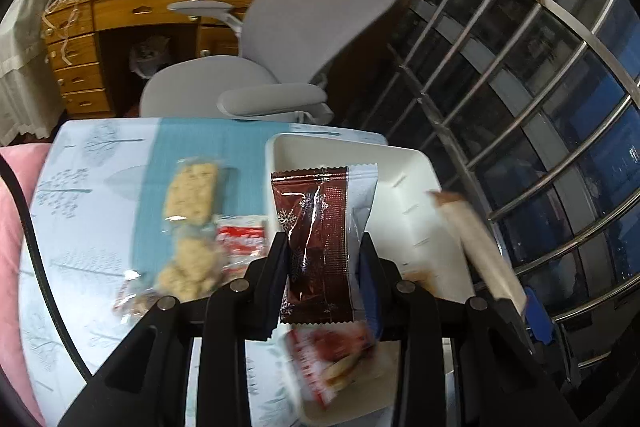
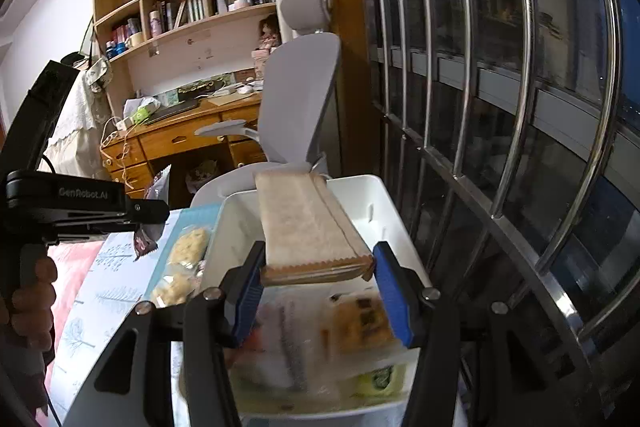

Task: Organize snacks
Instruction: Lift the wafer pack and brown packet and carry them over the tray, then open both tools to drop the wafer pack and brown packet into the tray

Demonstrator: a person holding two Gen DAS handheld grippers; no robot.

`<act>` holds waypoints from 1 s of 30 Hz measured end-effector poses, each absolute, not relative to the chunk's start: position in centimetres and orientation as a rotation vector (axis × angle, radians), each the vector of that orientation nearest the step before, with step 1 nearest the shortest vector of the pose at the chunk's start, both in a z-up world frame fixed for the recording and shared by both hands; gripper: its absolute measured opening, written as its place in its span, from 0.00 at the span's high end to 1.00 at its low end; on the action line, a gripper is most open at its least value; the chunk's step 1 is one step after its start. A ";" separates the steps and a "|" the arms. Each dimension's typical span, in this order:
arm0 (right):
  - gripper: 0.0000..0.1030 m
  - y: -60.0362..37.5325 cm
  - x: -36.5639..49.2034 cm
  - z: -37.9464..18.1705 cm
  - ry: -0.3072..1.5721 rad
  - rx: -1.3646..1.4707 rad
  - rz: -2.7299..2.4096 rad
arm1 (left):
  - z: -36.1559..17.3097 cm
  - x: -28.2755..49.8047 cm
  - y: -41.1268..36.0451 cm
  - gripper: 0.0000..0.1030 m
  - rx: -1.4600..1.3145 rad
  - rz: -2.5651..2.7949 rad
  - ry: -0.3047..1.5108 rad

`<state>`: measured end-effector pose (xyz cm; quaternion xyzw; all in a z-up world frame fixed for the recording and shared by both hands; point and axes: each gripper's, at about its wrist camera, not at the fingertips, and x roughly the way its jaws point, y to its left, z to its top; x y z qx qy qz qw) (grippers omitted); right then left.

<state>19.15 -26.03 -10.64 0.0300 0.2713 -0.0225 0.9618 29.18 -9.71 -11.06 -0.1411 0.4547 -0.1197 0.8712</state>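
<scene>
You had a snack in each gripper, both carried above the white bin (image 1: 404,163) that sat at the table's (image 1: 80,163) far right corner. Your left gripper (image 1: 325,247) was clamped on a dark red packet (image 1: 316,227), pinched low on its sides so it stood upright and clear of the snacks below. Your right gripper (image 2: 318,267) had its blue pads (image 2: 394,291) closed on the near end of a tan wafer packet (image 2: 308,227), which stuck out flat over the bin's middle, probably so it could drop straight in. Several wrapped snacks already lay blurred in the bin's near end. The pale rice bars (image 1: 192,191) and a red-and-white packet (image 1: 242,239) lay on the table just left of the bin's wall, apparently not yet sorted.
</scene>
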 end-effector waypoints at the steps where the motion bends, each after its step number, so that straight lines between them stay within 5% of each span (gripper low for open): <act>1: 0.48 -26.4 19.5 -10.7 0.549 0.063 -0.048 | -11.1 29.4 -10.3 0.69 -0.294 -0.254 0.952; 6: 0.48 -28.0 21.3 -11.7 0.581 0.065 -0.037 | -12.1 30.6 -12.9 0.65 -0.301 -0.281 0.986; 8: 0.46 -28.5 22.2 -12.5 0.633 0.081 -0.014 | -12.8 30.7 -13.2 0.51 -0.311 -0.272 1.008; 18: 0.41 -30.4 23.2 -14.3 0.743 0.238 0.021 | -14.1 30.6 -11.7 0.31 -0.319 -0.184 1.054; 30: 0.35 -29.4 22.6 -15.1 0.876 0.382 0.004 | -16.2 28.5 -6.6 0.29 -0.336 -0.126 1.101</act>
